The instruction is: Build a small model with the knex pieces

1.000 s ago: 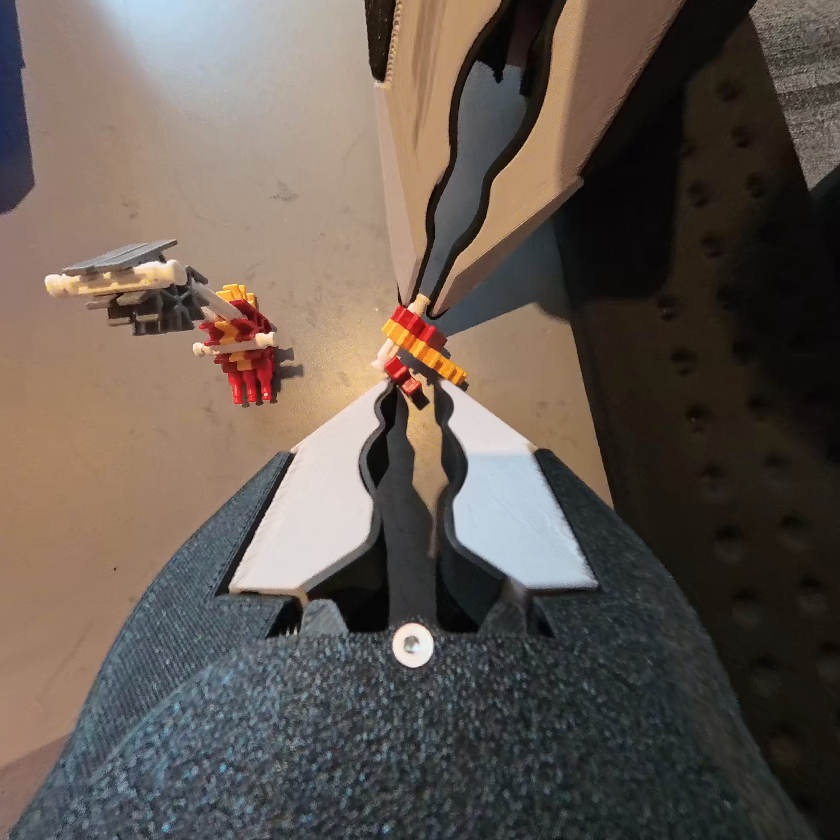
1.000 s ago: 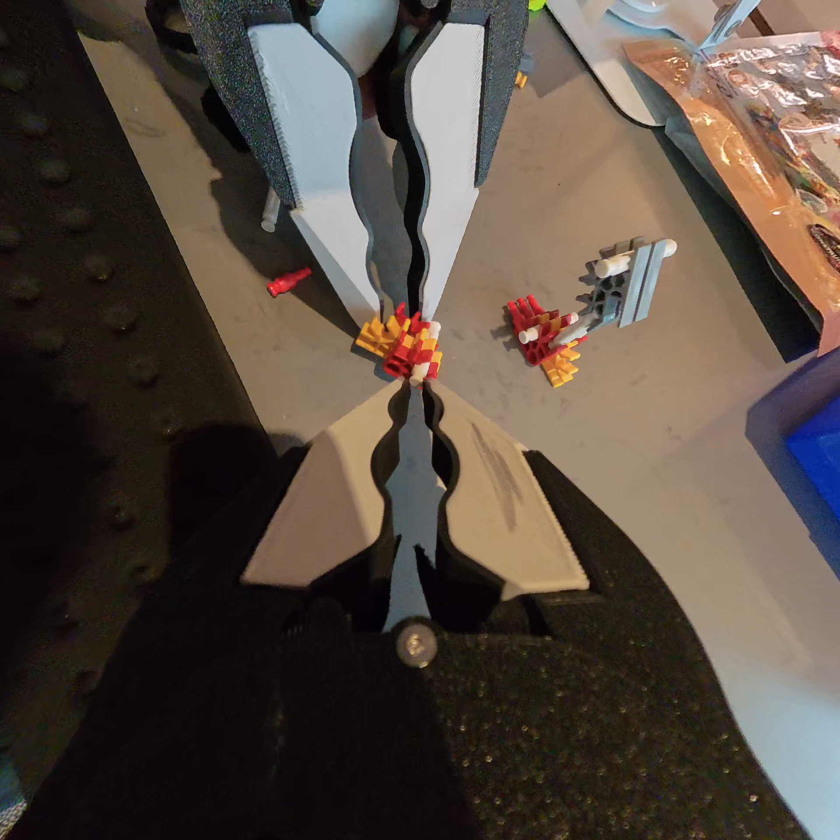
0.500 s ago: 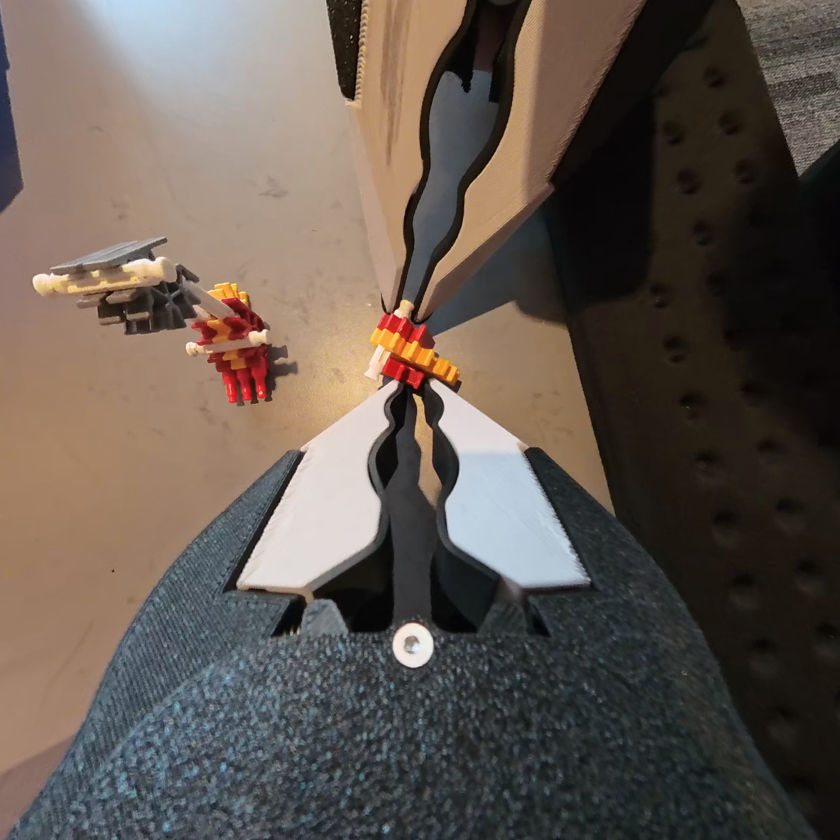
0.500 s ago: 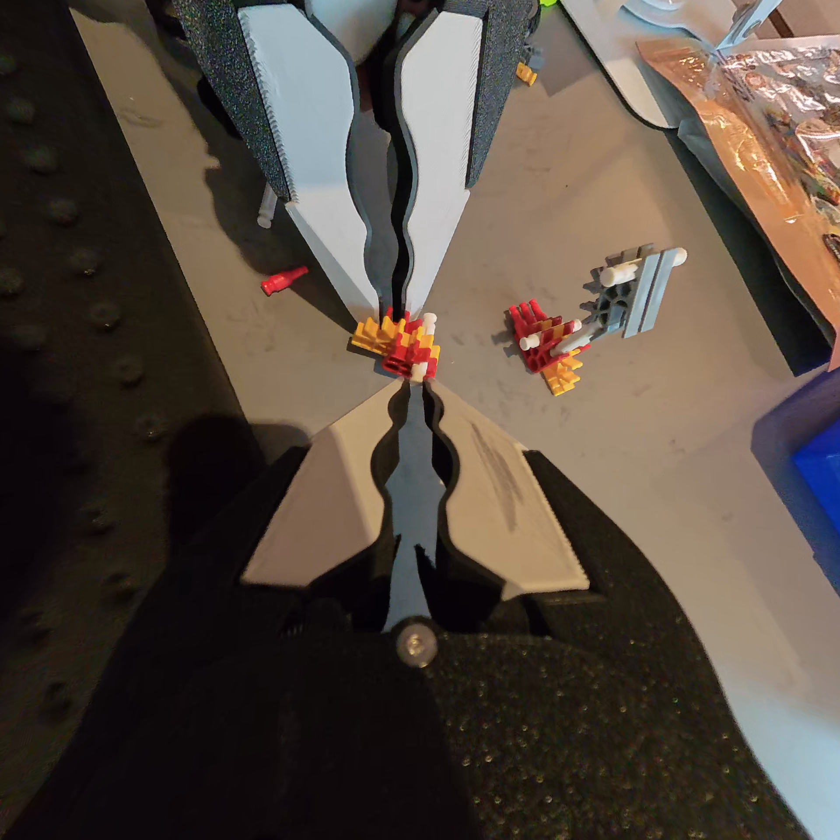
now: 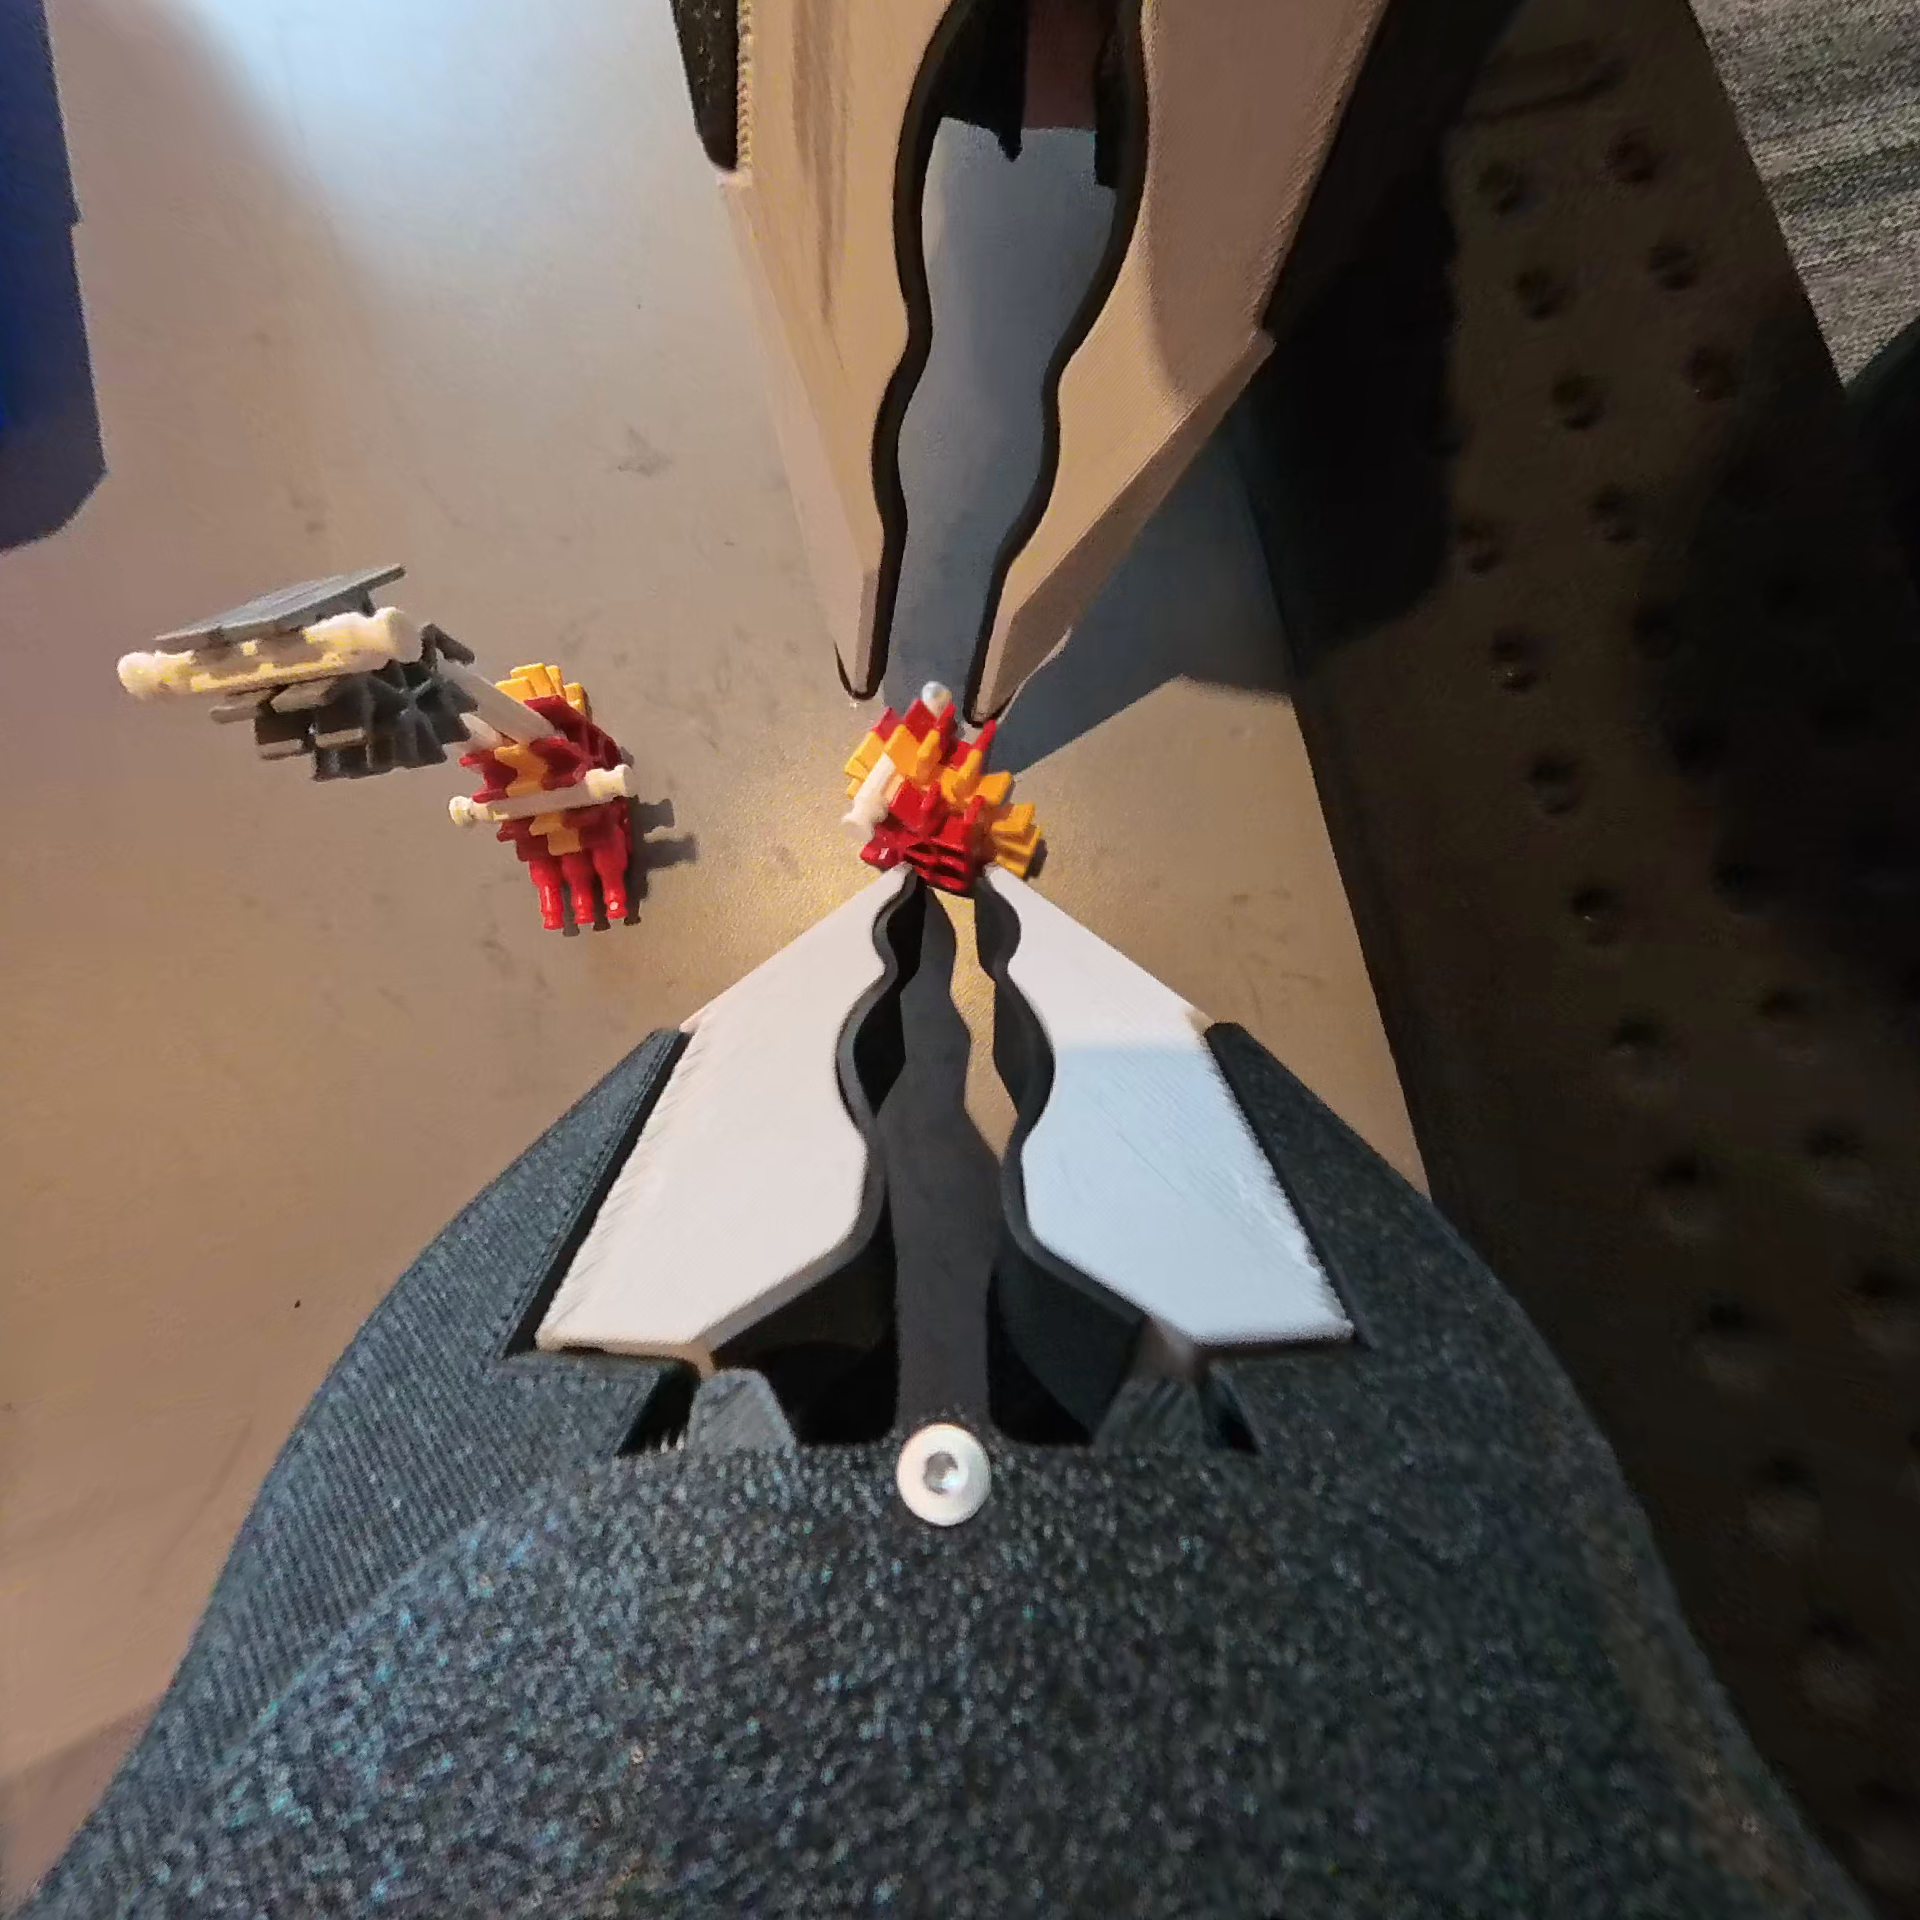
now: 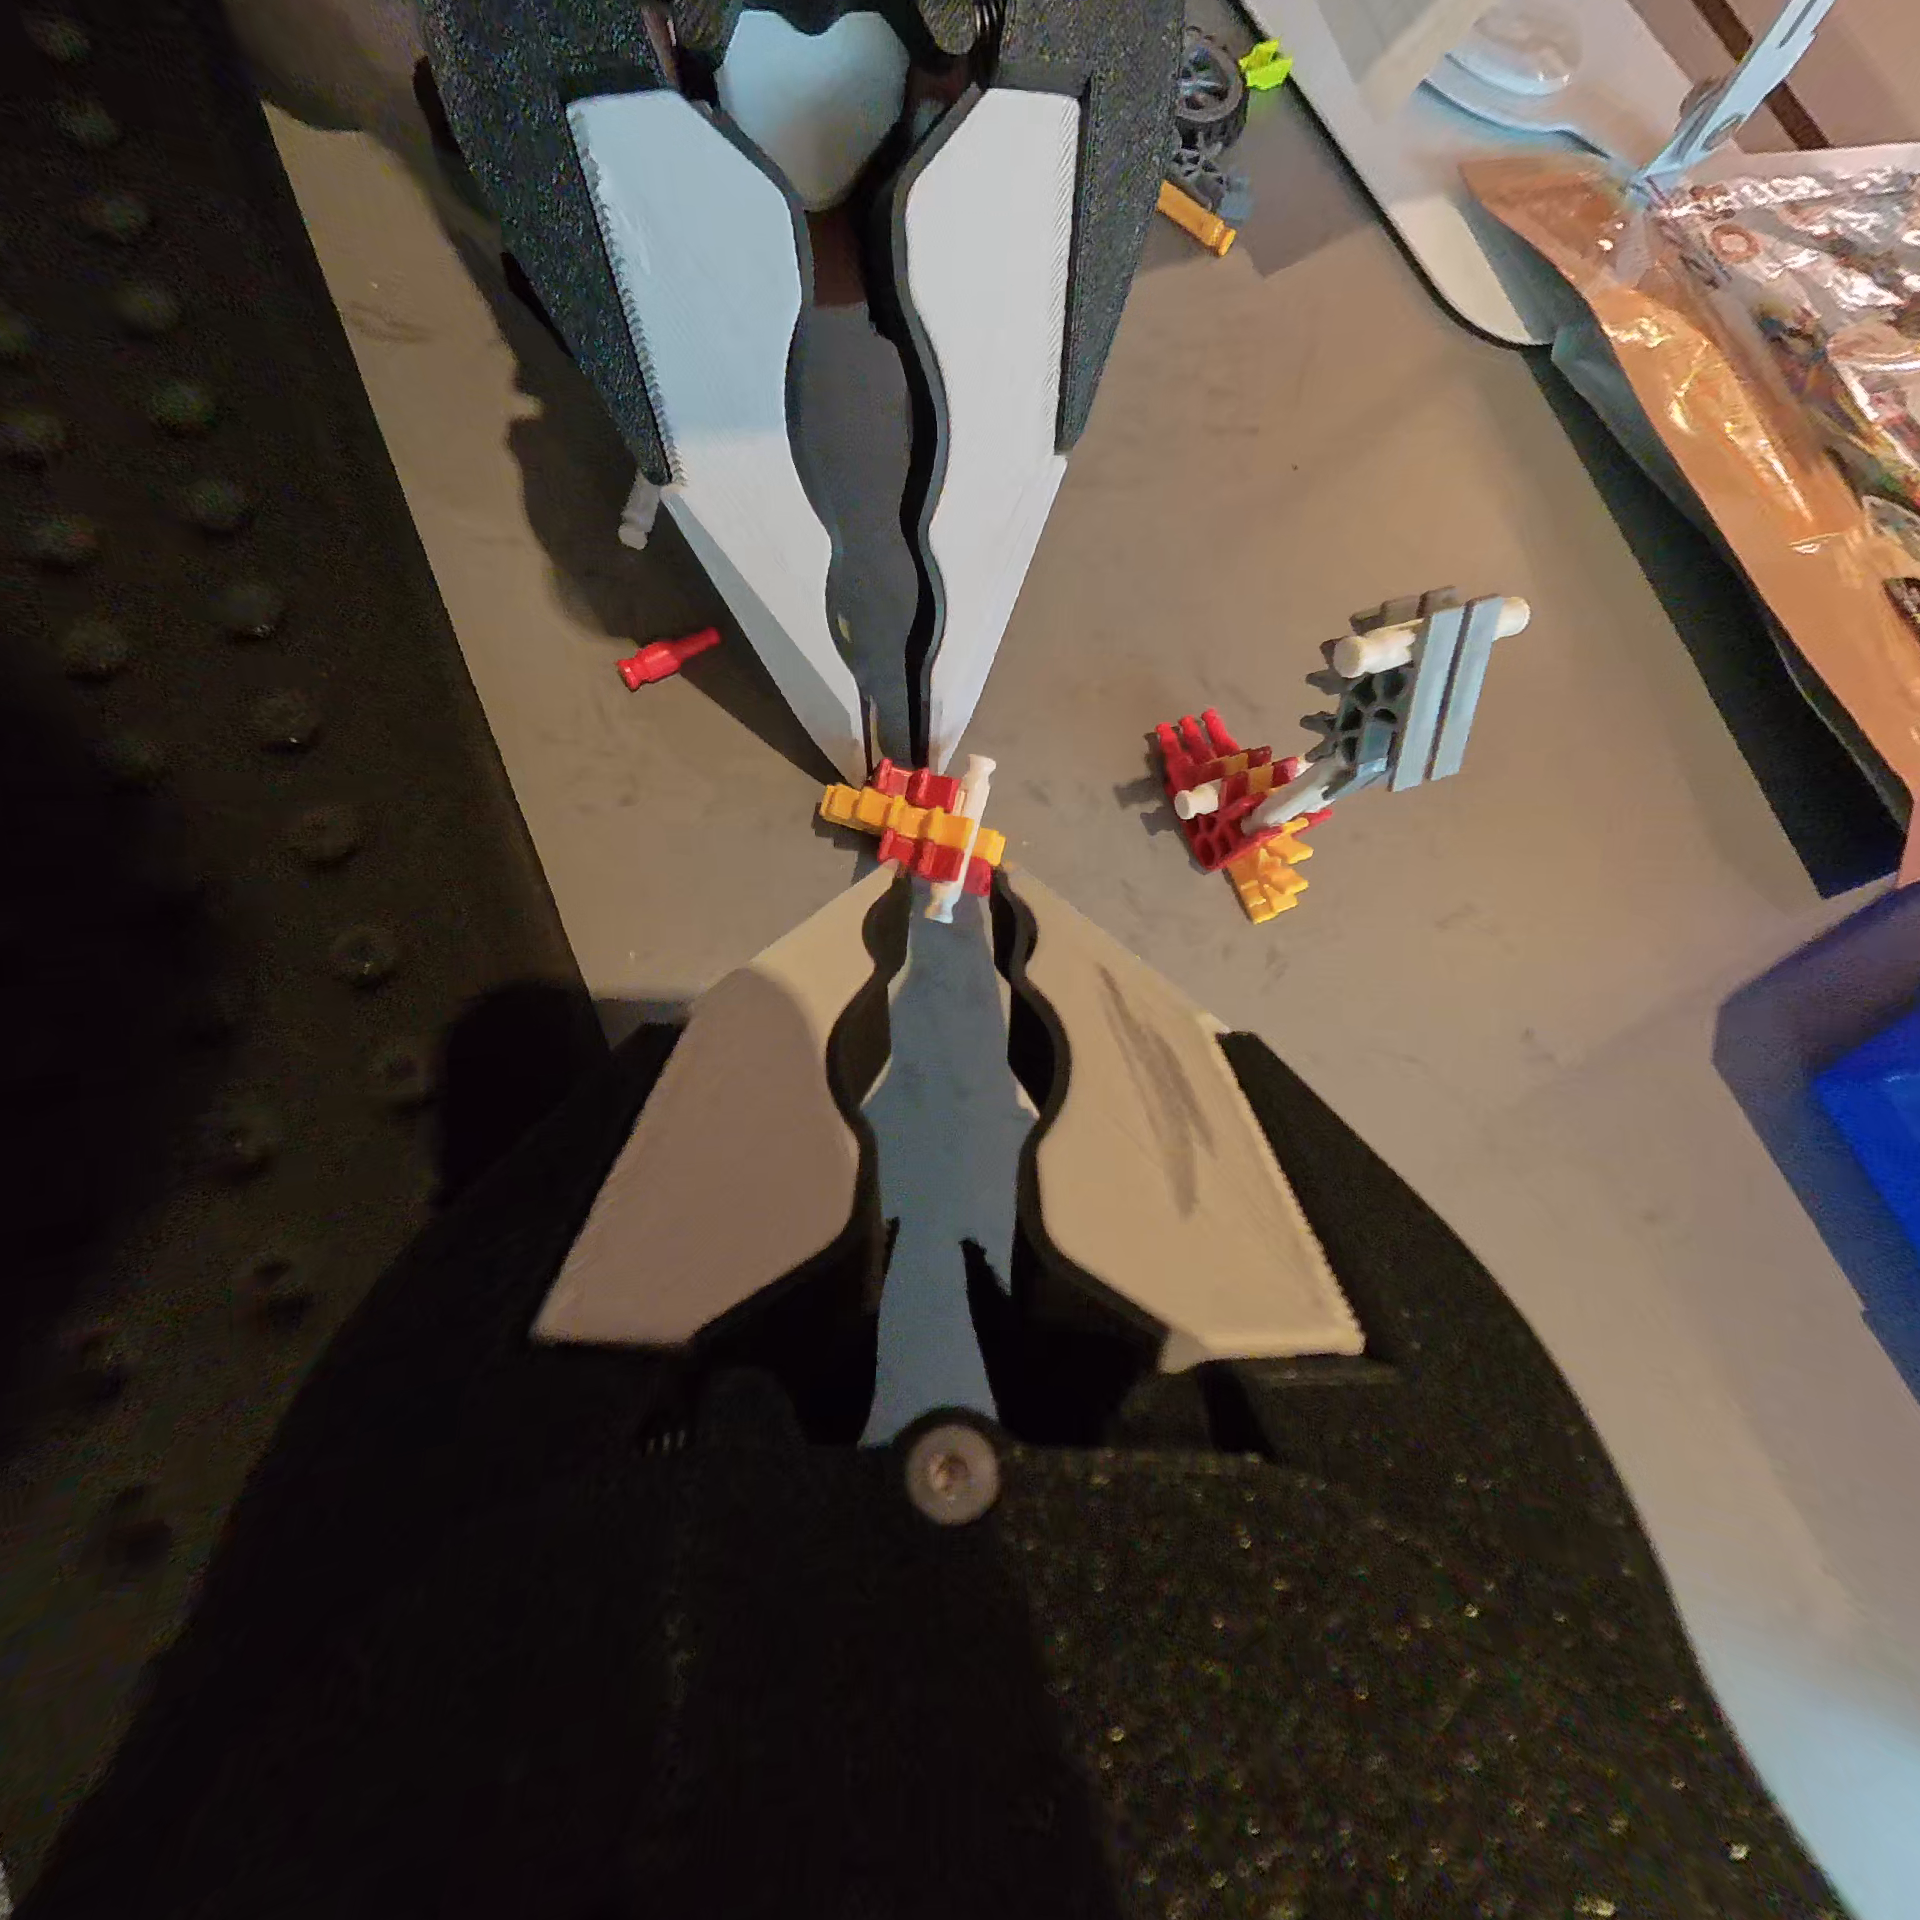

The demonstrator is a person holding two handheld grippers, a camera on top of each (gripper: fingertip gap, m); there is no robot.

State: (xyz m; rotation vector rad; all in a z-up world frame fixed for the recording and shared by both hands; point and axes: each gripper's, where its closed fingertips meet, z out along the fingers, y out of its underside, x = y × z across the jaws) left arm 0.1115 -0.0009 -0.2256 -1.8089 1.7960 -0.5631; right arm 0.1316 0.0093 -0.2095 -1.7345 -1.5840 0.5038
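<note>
Cluster [image 5: 940,805] pinched beside mat edge [image 5: 1340,790]

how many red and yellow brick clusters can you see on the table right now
2. One red-and-yellow cluster sits between the tips of the left gripper and right gripper. The other cluster lies apart to its side, joined to a grey piece. More may be hidden.
</note>
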